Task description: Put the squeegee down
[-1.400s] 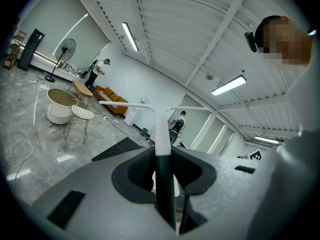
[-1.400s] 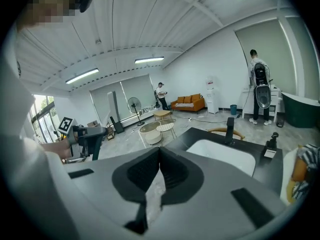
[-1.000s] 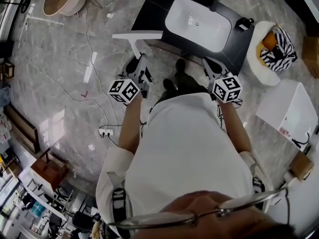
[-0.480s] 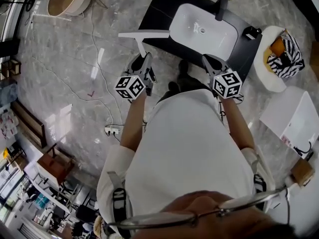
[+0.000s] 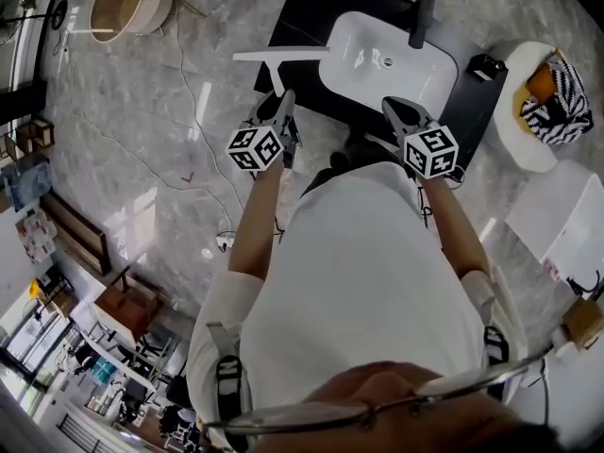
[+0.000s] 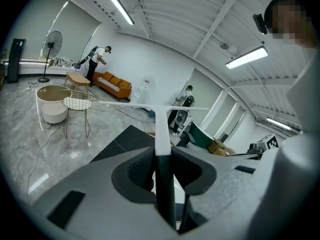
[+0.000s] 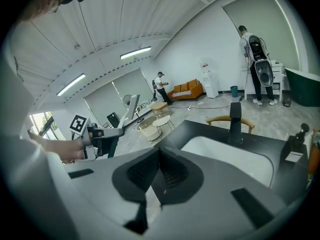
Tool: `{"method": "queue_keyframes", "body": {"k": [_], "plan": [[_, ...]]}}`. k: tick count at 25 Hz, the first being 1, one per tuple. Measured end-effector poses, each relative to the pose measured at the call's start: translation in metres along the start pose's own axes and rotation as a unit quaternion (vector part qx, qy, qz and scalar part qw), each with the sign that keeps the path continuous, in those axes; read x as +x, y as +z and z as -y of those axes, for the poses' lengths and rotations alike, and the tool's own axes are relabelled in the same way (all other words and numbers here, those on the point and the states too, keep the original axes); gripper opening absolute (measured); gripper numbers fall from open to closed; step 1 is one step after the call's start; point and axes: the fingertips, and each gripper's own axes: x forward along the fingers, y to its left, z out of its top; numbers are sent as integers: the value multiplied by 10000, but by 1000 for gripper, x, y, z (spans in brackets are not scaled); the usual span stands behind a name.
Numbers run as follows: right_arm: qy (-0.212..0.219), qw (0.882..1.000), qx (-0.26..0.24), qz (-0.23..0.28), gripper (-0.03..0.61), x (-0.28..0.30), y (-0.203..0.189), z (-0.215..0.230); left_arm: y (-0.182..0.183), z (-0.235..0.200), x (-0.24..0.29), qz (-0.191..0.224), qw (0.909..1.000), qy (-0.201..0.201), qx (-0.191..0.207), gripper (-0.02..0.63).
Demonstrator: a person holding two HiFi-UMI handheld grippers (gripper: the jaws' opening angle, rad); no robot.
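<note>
The squeegee [image 5: 283, 55] has a long white blade on a white and dark handle. My left gripper [image 5: 282, 103] is shut on that handle, and the blade hangs over the left edge of the black counter [image 5: 297, 17], beside the white sink [image 5: 392, 59]. In the left gripper view the handle [image 6: 164, 149] stands upright between the jaws of the left gripper [image 6: 163, 156], with the blade [image 6: 150, 107] across the top. My right gripper [image 5: 395, 108] is at the counter's front edge below the sink. In its own view the right gripper [image 7: 159, 153] is shut with nothing in it.
A black faucet [image 5: 421, 17] stands at the sink's far side and a small black thing [image 5: 487, 66] on the counter's right end. A white basket [image 5: 543, 102] with striped cloth and a white box [image 5: 566, 220] are to the right. Cables and a power strip [image 5: 226, 242] lie on the floor.
Both grippers have moved forward toward the counter and lower. The squeegee blade went with the left gripper and now reaches over the counter's left edge, close to the sink.
</note>
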Motion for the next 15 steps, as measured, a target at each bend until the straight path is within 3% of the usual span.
{"method": "queue_keyframes", "body": {"k": [15], "plan": [[23,9975,693,-152,6,23,-4,49,-1,-35,99,-842,9948,335,457,95]]}}
